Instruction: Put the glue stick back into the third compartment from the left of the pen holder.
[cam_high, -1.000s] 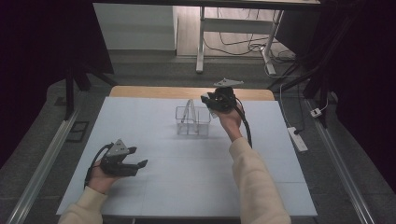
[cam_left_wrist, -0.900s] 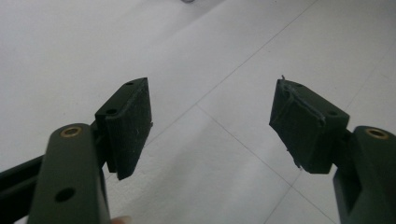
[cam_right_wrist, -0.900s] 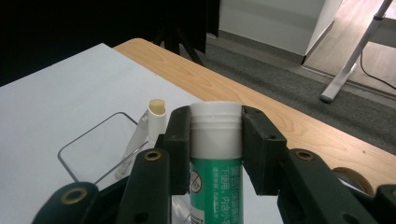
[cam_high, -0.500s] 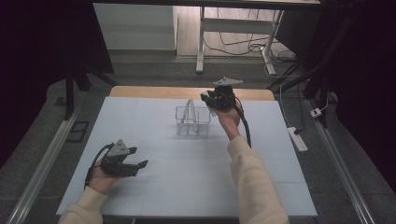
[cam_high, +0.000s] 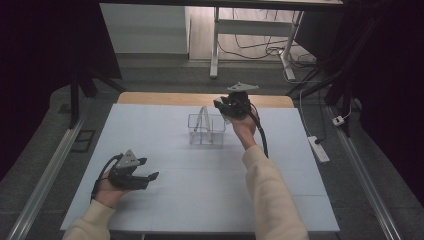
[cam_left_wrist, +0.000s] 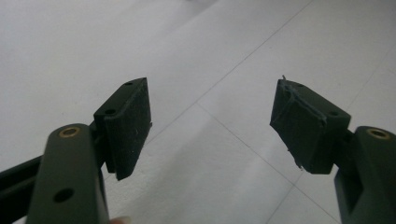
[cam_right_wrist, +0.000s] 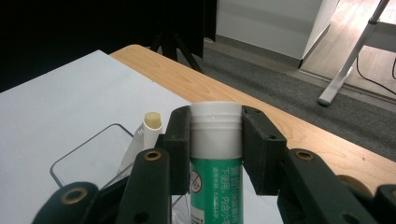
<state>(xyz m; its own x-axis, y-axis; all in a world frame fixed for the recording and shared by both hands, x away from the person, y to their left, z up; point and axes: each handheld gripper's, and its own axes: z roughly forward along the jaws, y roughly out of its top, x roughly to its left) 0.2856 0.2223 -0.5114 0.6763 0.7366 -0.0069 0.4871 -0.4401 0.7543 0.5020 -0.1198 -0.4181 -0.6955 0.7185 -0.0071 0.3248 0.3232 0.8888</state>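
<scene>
Cream knit sleeves on both forearms. Left hand-held gripper (cam_high: 150, 176): black body, grey three-cornered plate on top, black cable looping behind. Right hand-held gripper (cam_high: 220, 105): same black build, grey plate, thick black cable. Jaws matte black, brass-ringed screw holes, rubbery pads (cam_left_wrist: 128, 126).

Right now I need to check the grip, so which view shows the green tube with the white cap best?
The right gripper view: the green tube stands upright, clamped at its cap by the right gripper. In the high view that gripper hides it.
</scene>
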